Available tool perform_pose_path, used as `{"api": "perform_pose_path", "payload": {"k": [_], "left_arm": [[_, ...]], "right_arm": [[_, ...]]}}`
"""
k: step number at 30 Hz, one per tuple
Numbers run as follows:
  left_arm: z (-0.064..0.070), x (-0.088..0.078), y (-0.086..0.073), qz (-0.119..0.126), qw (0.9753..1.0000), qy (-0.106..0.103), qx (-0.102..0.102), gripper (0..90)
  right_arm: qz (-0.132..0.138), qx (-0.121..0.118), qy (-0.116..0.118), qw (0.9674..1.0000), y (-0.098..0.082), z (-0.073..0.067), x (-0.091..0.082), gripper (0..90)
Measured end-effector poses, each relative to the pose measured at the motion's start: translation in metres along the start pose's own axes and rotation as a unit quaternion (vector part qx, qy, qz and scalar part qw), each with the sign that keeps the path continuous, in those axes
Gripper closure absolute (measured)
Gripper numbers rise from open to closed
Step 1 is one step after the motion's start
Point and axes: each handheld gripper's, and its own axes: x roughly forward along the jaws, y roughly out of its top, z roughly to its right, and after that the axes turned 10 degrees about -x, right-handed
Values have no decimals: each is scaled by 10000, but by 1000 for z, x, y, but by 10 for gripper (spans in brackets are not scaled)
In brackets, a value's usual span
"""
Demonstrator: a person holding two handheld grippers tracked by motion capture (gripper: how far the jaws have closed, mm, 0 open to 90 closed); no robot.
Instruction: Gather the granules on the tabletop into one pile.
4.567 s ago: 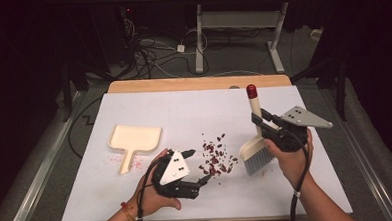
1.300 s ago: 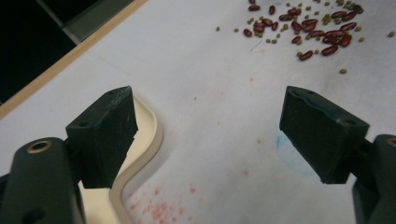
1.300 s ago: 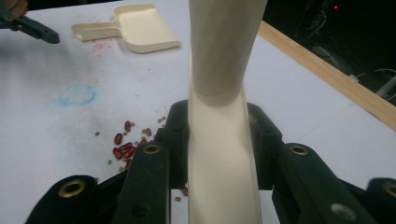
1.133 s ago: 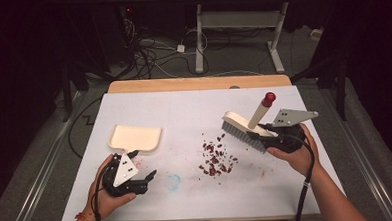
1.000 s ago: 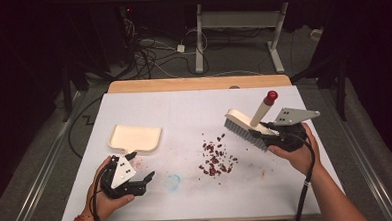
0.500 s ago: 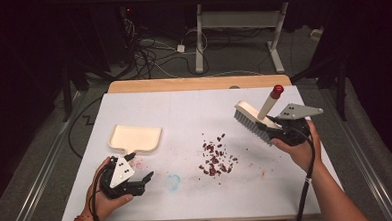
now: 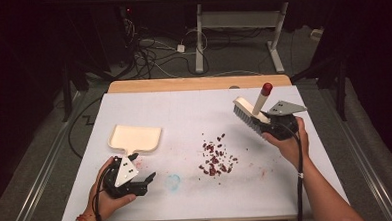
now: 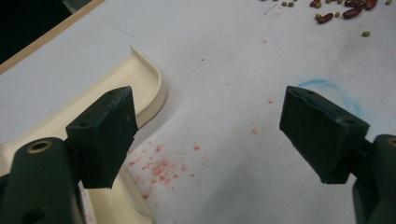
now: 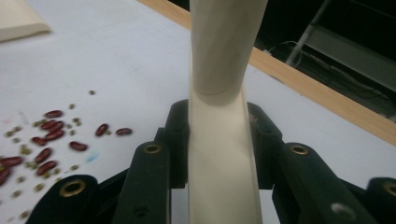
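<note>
White counter [image 7: 184, 111], dark room behind, cables on floor. Holding brush [image 7: 247, 113] in right claw [image 7: 270, 122], jaws clamped on handle, bristle end tilting up off counter, right of bean pile [image 7: 216, 154]. Left claw [image 7: 142, 183] resting near front edge, jaws apart, nothing between, sitting just beside dustpan [image 7: 135, 138] handle. Step, imo: sweeping beans toward pan. Next: gripping pan handle w/ left claw, lowering bristles behind pile, sweeping left.
</note>
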Motion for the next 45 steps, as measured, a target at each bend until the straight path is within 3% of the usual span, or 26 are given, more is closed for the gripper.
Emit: {"api": "perform_pose_path", "payload": {"k": [2,7,9,11,15,19,23,26,28,36,41,44,45], "left_arm": [[0,3,1,-31,10000,-21,-12,183],[5,7,2,-175,9997,-41,138,182],[7,7,1,-211,9996,-34,190,183],[8,7,1,-226,9995,-30,214,182],[8,7,1,-222,9995,-36,201,182],[7,6,0,-250,9995,-45,213,183],[7,4,0,-196,9996,-40,181,182],[6,3,0,-177,9997,-31,168,183],[6,3,0,-178,9997,-28,176,182],[7,2,0,-169,9997,-39,196,182],[7,2,0,-181,9996,-55,210,183],[8,2,0,-186,9996,-60,219,183],[8,2,1,-185,9996,-59,218,183]], "right_arm": [[-133,-197,-143,9996,2,-6,18,676],[-238,-358,-118,9990,4,-16,36,676],[-315,-633,-79,9975,10,-26,46,676],[-331,-716,-50,9969,12,-29,49,676],[-329,-806,119,9961,19,-41,58,676],[-365,-1175,369,9917,23,-59,62,675],[-303,-1242,523,9904,23,-65,59,674],[-117,-1300,835,9879,24,-73,51,675],[-92,-1295,907,9874,24,-76,48,675],[114,-1504,1434,9781,22,-98,21,675],[125,-1669,1484,9747,22,-103,13,676],[159,-1582,1396,9774,23,-100,10,676],[177,-1589,1418,9769,24,-97,10,676]]}}
